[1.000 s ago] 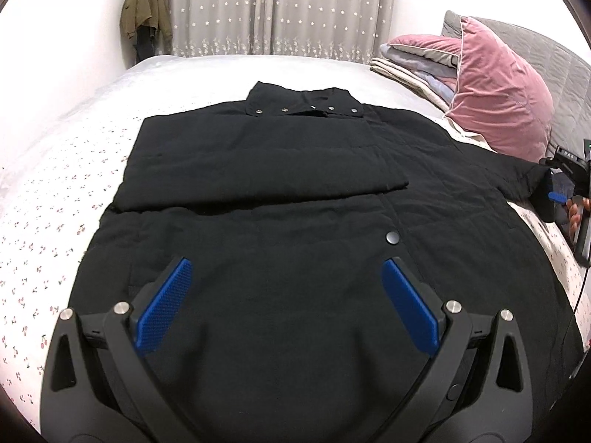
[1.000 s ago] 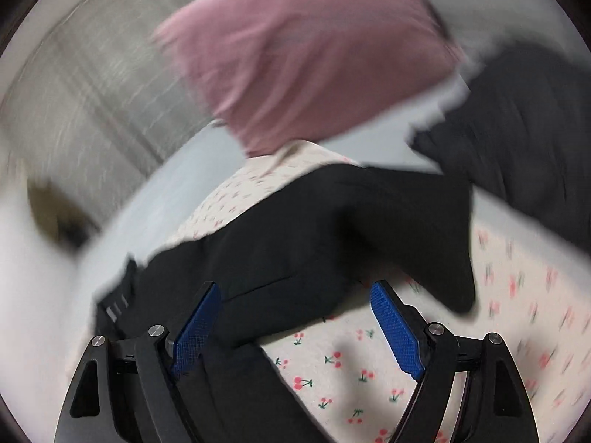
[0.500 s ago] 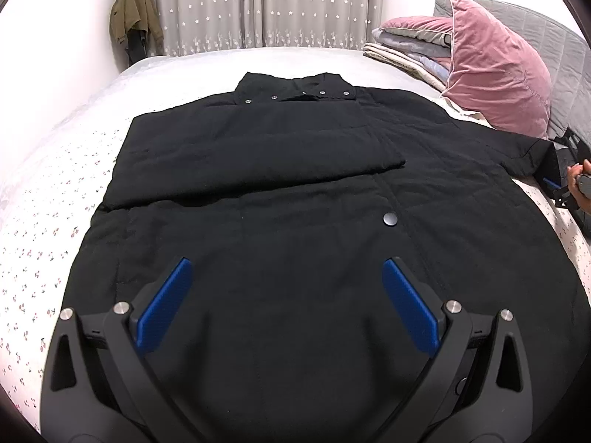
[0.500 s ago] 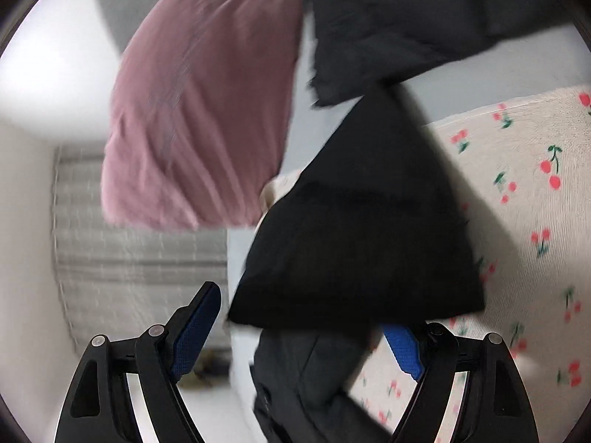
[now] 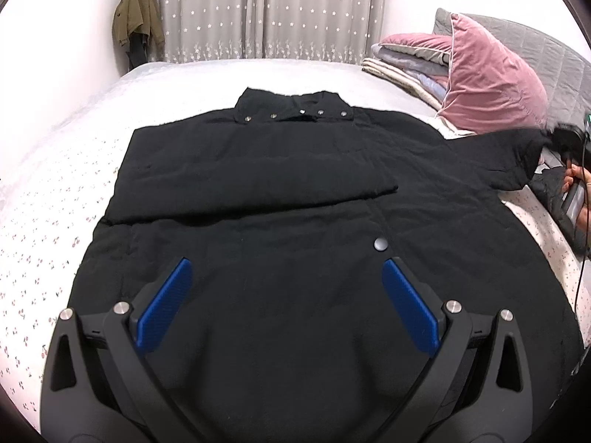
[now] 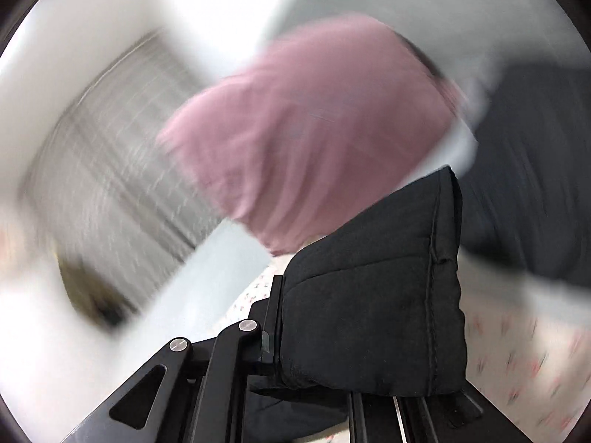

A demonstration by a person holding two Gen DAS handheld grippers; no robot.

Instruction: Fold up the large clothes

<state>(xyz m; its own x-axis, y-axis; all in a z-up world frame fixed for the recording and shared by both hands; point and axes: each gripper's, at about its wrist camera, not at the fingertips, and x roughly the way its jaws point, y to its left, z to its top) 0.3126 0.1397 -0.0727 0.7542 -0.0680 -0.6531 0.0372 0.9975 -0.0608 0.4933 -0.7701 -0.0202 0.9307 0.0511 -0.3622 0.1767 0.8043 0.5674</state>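
Observation:
A large black padded coat (image 5: 280,229) lies flat on the bed, collar away from me, its left sleeve folded across the chest. My left gripper (image 5: 284,295) hovers open over the coat's lower part and holds nothing. The coat's right sleeve (image 5: 513,162) stretches out to the right, lifted off the bed. My right gripper (image 5: 565,140) shows blurred at the sleeve's end. In the right wrist view my right gripper (image 6: 321,332) is shut on the sleeve cuff (image 6: 373,306), which fills the jaws.
A pink velvet pillow (image 5: 491,81) and a stack of folded bedding (image 5: 402,62) lie at the right. Another dark garment (image 5: 554,192) lies at the right edge. The cherry-print sheet (image 5: 40,221) covers the bed. Curtains (image 5: 266,11) and a hanging olive jacket (image 5: 136,18) stand behind.
My right gripper has closed on the right sleeve's cuff and lifted it off the bed. The left gripper stayed open over the coat, shifting slightly.

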